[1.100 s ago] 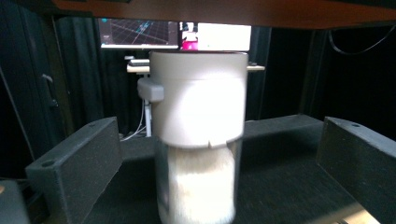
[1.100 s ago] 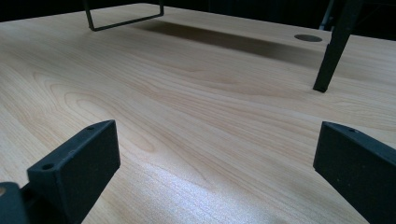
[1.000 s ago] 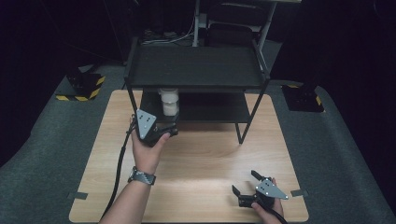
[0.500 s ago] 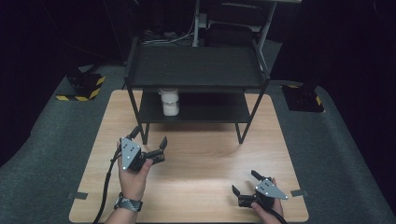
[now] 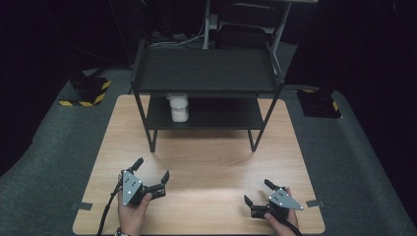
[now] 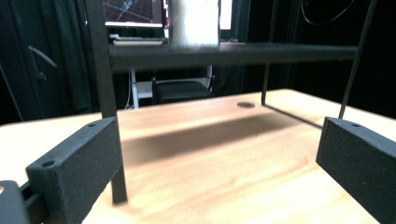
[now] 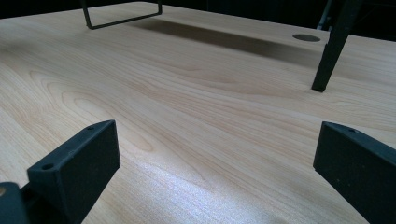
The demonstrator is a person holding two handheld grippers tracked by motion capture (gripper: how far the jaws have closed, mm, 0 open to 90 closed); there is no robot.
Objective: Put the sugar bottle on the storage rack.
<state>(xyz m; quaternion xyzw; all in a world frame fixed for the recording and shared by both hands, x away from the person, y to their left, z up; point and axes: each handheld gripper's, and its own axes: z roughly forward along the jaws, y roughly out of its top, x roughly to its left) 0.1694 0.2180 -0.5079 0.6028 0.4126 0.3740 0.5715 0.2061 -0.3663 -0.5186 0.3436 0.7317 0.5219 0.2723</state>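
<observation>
white jar [image 5: 179, 107] upright on shelf [image 5: 236, 117]; grippers apart

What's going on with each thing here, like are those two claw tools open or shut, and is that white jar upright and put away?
left gripper: open, empty, low over the table.
right gripper: open, empty, near the table's front edge.
white jar: upright on the rack's lower shelf, untouched.
black rack: standing on the table, top shelf bare.
wooden table: bears the rack.
</observation>
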